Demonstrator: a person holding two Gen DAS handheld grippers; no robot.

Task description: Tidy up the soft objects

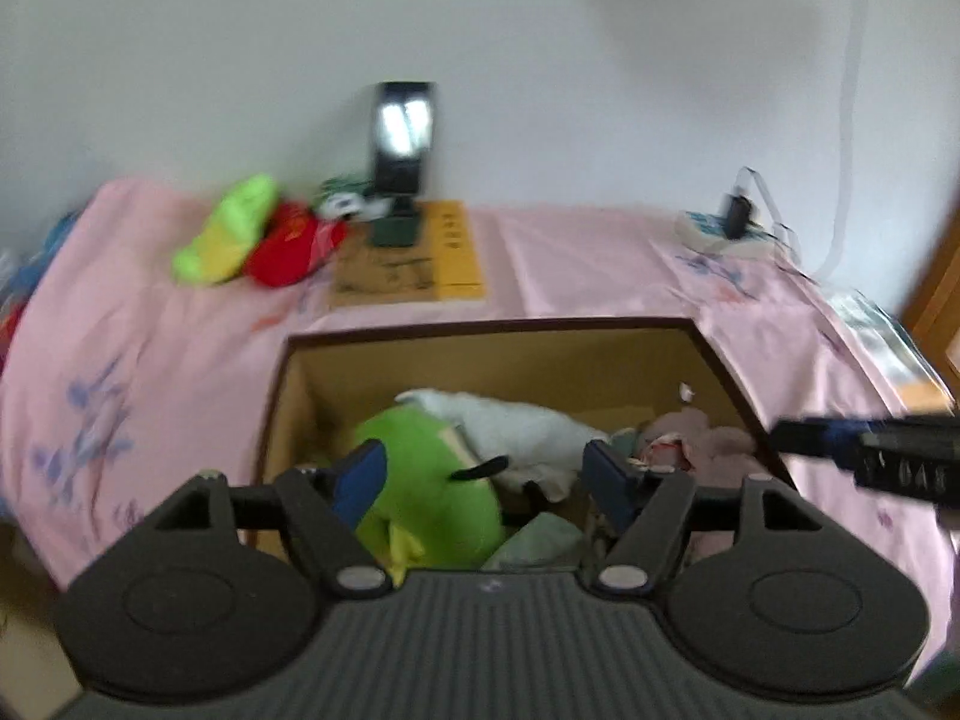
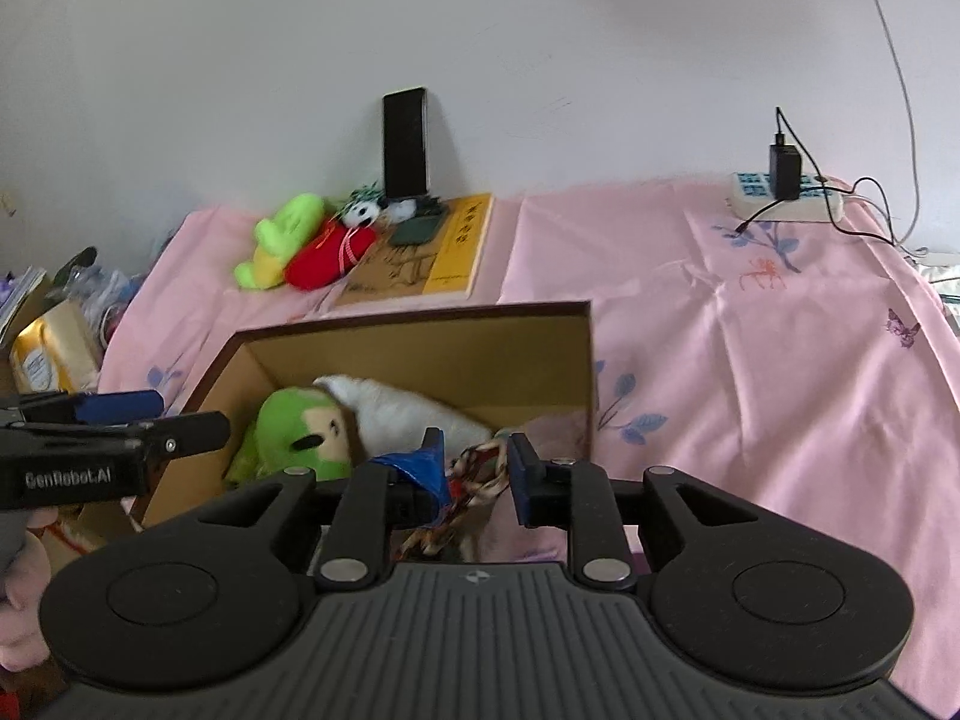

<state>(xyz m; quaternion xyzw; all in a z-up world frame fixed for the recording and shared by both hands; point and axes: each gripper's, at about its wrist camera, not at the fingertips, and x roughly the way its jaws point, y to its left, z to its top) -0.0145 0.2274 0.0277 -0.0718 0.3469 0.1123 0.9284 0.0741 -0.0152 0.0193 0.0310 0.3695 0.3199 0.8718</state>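
Right now both of my jaws hang over the open cardboard box (image 1: 714, 360) on the pink-covered tabletop (image 1: 570, 258), pointing down into it. My left jaws (image 1: 486, 474) stand wide apart with nothing pressed between the blue pads; the green plush toy (image 1: 426, 498) lies in the box just below and between them, untouched. Beyond it, further from my jaws, a white plush (image 1: 516, 426) lies across the box, and a pinkish soft thing (image 1: 708, 438) sits in the corner off to the right of the left jaws.

My right jaws (image 2: 477, 468) are parted only a little. A patterned brown, white and red soft piece (image 2: 480, 468) lies in the gap between them, but I cannot tell whether the pads still press on it. My left tool (image 2: 90, 450) shows at the left edge of the right wrist view, with part of a hand (image 2: 24, 576) beneath it.

Well beyond both jaws, by the wall, a lime-green toy (image 2: 279, 237), a red plush (image 2: 327, 255) and a small panda (image 2: 360, 213) lie together, just beside a yellow book (image 2: 432, 252) with a phone (image 2: 406, 141) propped upright behind it
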